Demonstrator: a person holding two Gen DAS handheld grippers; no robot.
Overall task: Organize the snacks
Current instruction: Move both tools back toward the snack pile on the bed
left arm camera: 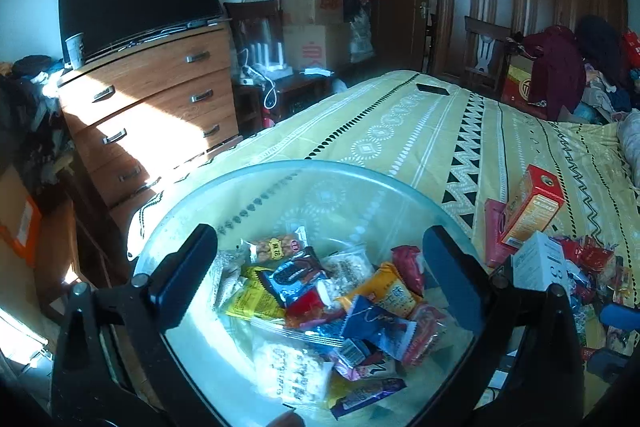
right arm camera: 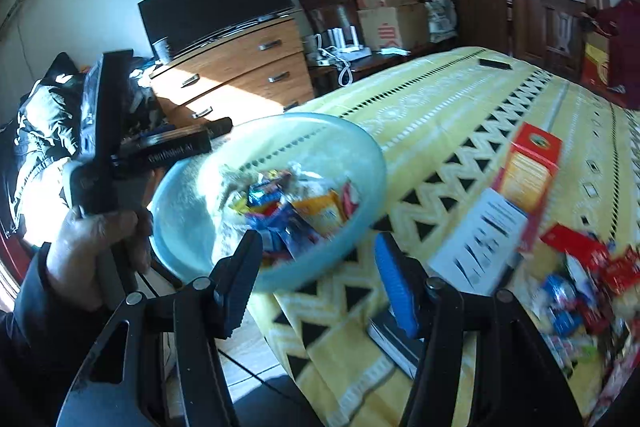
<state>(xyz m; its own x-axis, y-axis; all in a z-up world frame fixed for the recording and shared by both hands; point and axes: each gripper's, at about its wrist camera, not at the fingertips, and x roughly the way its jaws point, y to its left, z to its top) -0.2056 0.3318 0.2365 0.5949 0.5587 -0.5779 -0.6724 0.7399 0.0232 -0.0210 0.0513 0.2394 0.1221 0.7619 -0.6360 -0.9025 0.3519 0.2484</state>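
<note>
A clear glass bowl [left arm camera: 276, 187] is sitting at the near left corner of a bed covered by a yellow patterned bedspread [left arm camera: 420, 131], and it is holding a heap of wrapped snacks [left arm camera: 320, 299]: a yellow packet, a blue one, a red one and several pale see-through ones. The left gripper [left arm camera: 320, 275] is hovering over the bowl with its jaws spread wide, one finger standing to each side of the heap, and nothing is lying between the pads. In the right wrist view the same bowl [right arm camera: 192, 195] is showing further left, with a person's hand [right arm camera: 96, 251] wrapped around the handle of the left tool just beside the bowl's left rim.

The right gripper [right arm camera: 316, 287] is hanging above the near edge of the bed, to the right of the bowl, its jaws standing partly apart and gripping nothing; the bedspread is showing through the gap. To the right of the bowl a red and orange box [left arm camera: 532, 207] is leaning tilted, a white box [left arm camera: 540, 263] is lying just beside it, and a loose pile of snack packets [right arm camera: 584, 287] is spreading over the near right part of the bed. A dark flat phone-like thing [left arm camera: 433, 89] is lying at the far end of the bed. A wooden chest of drawers [left arm camera: 160, 99] is standing far left, with stacked cardboard boxes [left arm camera: 316, 23] beyond it
</note>
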